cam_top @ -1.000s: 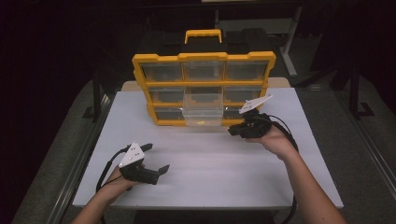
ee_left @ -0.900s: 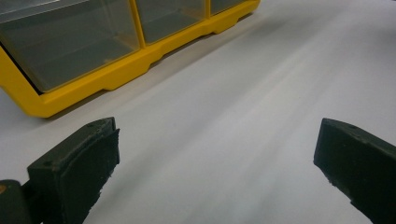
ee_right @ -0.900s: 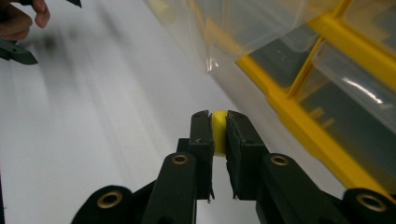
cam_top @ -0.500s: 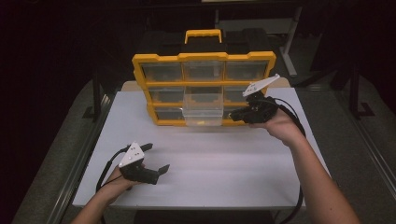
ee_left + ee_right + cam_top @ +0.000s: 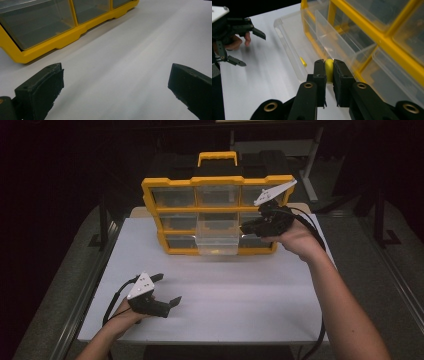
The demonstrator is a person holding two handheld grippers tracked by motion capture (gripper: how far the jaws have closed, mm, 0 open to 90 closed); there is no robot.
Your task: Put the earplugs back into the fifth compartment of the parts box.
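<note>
In the high view, a yellow drawer cabinet point(image 5: 217, 215) is seen standing on a white table point(image 5: 240, 295) in a dark room. Two clear drawers point(image 5: 217, 237) in its middle column are pulled out. The right gripper point(image 5: 246, 227) is held in front of the cabinet's right side, beside the open drawers. The left gripper point(image 5: 169, 290) is rested low on the table, well apart from the cabinet.

In the left gripper view, its jaws are spread wide with nothing between them; bare white tabletop and the cabinet's yellow base point(image 5: 62, 41) are shown.

In the right gripper view, a small yellow piece point(image 5: 329, 69) is clamped between the closed jaws, close to the open drawer point(image 5: 337, 47). The piece is gripped near its edge, so it could slip out and be dropped past the drawer if the wall is bumped.
</note>
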